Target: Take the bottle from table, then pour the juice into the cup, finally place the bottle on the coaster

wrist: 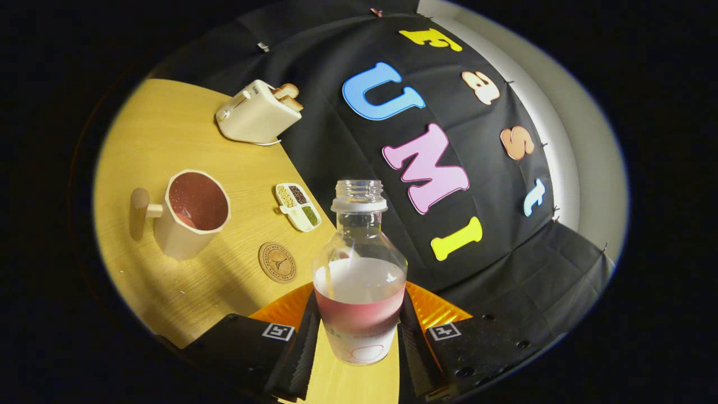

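gripper (359, 336): both fingers pressed on the flanks of one uncapped clear bottle (359, 275), held between them, tilted | bottle: some pink juice low inside | one cup (190, 216) on table (168, 140): reddish juice inside, level hard to judge | one round coaster (277, 262) between cup and fingers | one toaster (257, 113), two bread slices | one four-compartment tray (298, 206) of grains

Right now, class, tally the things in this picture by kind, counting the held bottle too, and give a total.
Bottle, clamped between the gripper fingers: 1
Cup holding pink juice: 1
Coaster: 1
Toaster with bread in it: 1
Divided tray of grains: 1
Total: 5
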